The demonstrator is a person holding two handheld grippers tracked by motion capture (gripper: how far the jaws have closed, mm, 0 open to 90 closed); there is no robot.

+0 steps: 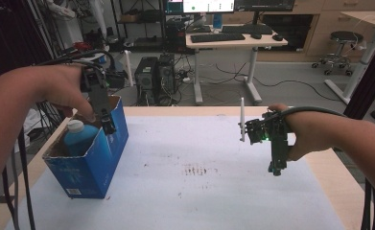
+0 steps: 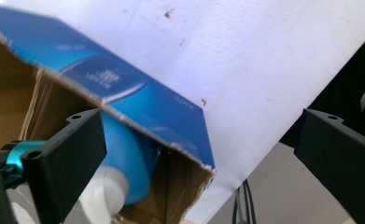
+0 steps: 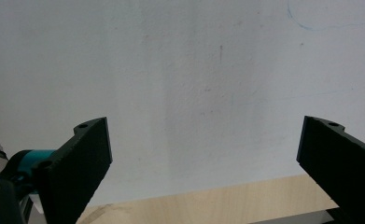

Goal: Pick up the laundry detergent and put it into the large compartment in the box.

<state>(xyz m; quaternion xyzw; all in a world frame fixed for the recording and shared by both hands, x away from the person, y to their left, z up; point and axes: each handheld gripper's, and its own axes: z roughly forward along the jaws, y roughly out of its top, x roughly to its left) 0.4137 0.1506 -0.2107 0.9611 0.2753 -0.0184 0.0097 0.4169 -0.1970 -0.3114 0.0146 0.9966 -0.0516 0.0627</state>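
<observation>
A blue cardboard box (image 1: 95, 158) stands open-topped at the left of the white mat (image 1: 209, 191). Inside it sits a blue bottle (image 1: 79, 138) with a white cap (image 1: 75, 126). My left gripper (image 1: 108, 128) hangs over the box's right wall, jaws wide open, with the box edge (image 2: 171, 121) and the bottle (image 2: 126, 158) between them. My right gripper (image 1: 276, 167) hovers over the mat's right side, pointing down. Its jaws stand wide apart with nothing between them above the bare mat (image 3: 194, 93).
The wooden table (image 1: 336, 177) shows beyond the mat's right edge, and its front edge (image 3: 208, 200) lies close under the right gripper. A white stick (image 1: 242, 120) rises from the right gripper. Behind the table are a desk (image 1: 233, 43), computer towers (image 1: 154, 76) and a stool (image 1: 343, 48).
</observation>
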